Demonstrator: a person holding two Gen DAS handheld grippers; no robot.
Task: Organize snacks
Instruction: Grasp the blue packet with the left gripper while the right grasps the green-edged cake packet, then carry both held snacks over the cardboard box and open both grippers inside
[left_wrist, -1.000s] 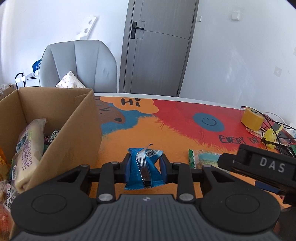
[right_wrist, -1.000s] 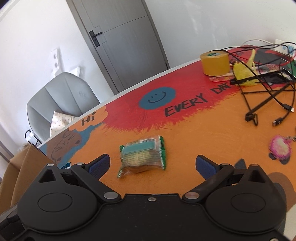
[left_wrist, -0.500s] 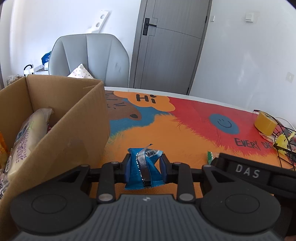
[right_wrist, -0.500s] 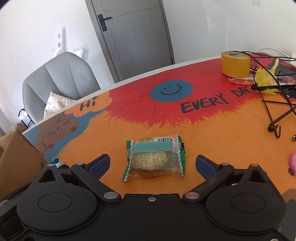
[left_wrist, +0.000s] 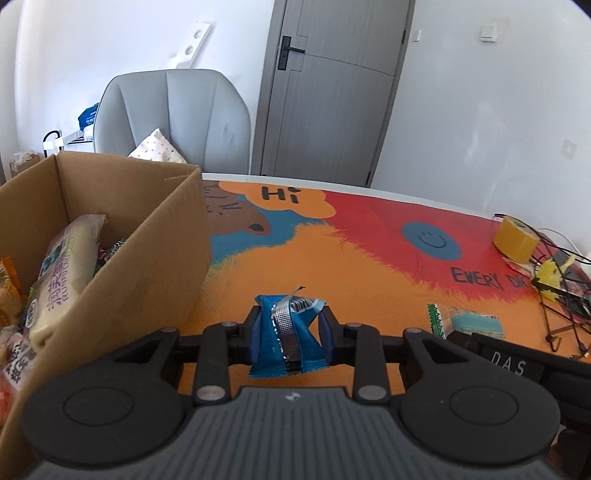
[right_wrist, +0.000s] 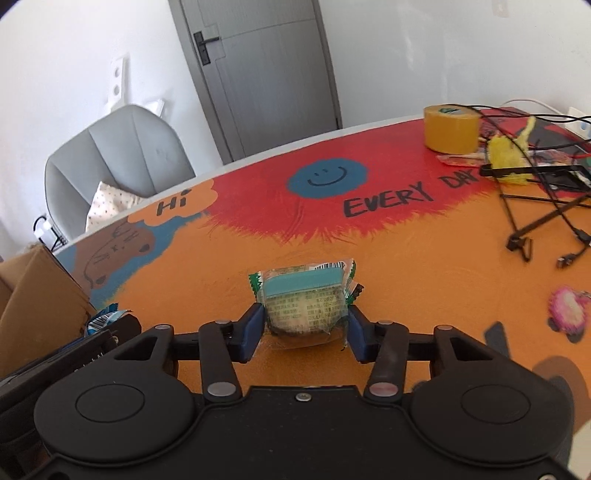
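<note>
Right gripper (right_wrist: 306, 334) jaws have closed on the green snack (right_wrist: 304, 299); left gripper (left_wrist: 289, 338) pinches the blue packet (left_wrist: 286, 334) beside the snack-filled box (left_wrist: 147, 236).

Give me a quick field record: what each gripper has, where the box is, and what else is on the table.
left gripper: jaws shut on blue snack packet
right gripper: jaws shut on green-edged cake packet, which lies on the table mat
cardboard box: left of the left gripper, snacks inside
other: yellow tape roll, black cables
</note>
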